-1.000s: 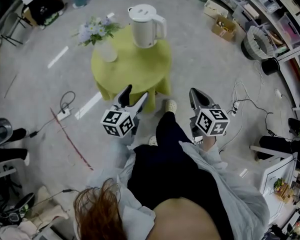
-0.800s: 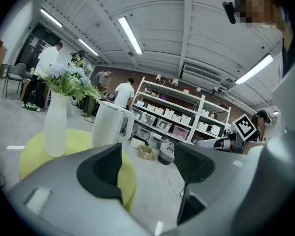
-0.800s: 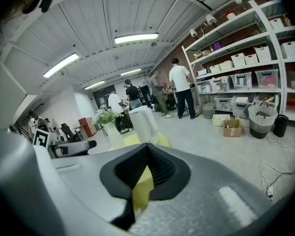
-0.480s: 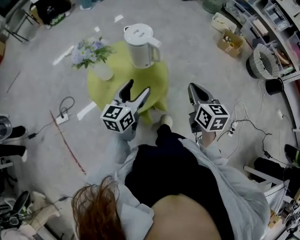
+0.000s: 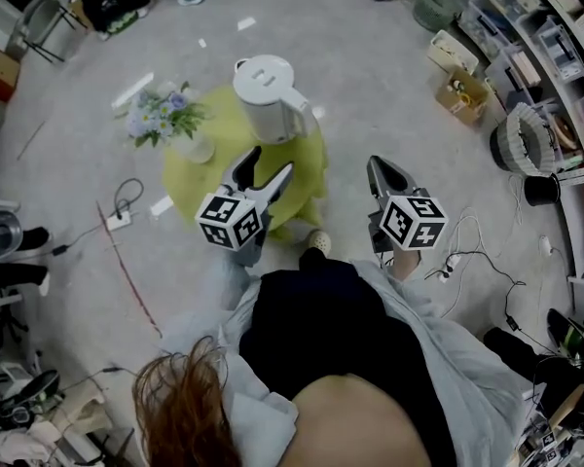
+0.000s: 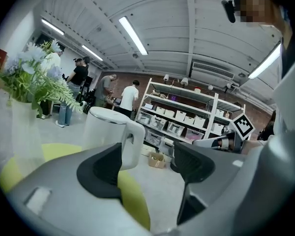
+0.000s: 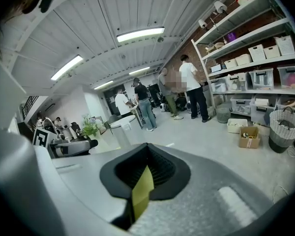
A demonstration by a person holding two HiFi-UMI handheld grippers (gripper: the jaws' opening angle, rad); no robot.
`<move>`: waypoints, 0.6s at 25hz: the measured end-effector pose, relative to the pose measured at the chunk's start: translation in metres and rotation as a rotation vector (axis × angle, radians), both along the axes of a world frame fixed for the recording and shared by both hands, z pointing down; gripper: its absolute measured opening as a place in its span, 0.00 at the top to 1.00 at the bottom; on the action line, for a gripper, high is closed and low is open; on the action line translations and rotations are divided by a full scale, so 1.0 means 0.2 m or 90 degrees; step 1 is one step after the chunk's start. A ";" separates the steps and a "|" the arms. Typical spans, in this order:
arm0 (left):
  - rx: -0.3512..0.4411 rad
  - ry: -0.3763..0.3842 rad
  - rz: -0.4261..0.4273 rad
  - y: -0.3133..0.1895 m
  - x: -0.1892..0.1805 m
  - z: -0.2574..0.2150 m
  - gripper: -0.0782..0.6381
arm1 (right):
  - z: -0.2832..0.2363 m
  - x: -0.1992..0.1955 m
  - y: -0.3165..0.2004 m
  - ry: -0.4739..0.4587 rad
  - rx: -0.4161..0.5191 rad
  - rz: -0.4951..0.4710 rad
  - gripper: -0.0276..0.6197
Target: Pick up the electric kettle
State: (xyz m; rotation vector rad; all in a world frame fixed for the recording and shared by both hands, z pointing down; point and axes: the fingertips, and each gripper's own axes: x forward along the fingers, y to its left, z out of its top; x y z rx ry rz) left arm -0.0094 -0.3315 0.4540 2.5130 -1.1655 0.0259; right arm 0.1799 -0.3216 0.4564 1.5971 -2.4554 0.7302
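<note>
Now: electric kettle (image 5: 266, 95) ahead of left gripper (image 5: 272, 161), jaws apart | right gripper (image 5: 378, 169), jaws together

Readable text: none could be made out in any view.
Left gripper (image 5: 270, 163): its cube (image 5: 231, 224), at 9 o'clock from the head view's centre, bore black-and-white square marker patterns, with no letters or numbers.
Right gripper (image 5: 378, 169): its cube (image 5: 412, 224), at 3 o'clock, bore the same kind of square patterns, also without letters or numbers.
Electric kettle (image 5: 268, 100): at 12 o'clock, its white lid and body showed no legible brand or marking.
Shelf boxes (image 6: 189, 118): any labels were too small and blurred to read.
</note>
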 end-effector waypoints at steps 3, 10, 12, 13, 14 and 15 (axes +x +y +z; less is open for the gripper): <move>0.006 -0.001 -0.007 -0.05 0.04 0.00 0.42 | 0.01 0.03 -0.08 0.001 0.005 -0.015 0.95; 0.006 -0.002 -0.019 -0.15 0.13 0.05 0.42 | 0.05 0.07 -0.20 0.003 0.006 -0.043 0.95; 0.001 -0.006 -0.017 -0.17 0.17 0.07 0.42 | 0.06 0.09 -0.21 -0.001 0.000 -0.039 0.95; -0.002 -0.009 -0.016 -0.19 0.19 0.08 0.42 | 0.07 0.10 -0.21 -0.003 -0.003 -0.036 0.95; -0.005 -0.011 -0.014 -0.20 0.20 0.09 0.42 | 0.08 0.11 -0.21 -0.005 -0.006 -0.032 0.95; -0.007 -0.014 -0.011 -0.21 0.21 0.10 0.42 | 0.09 0.12 -0.21 -0.007 -0.009 -0.029 0.95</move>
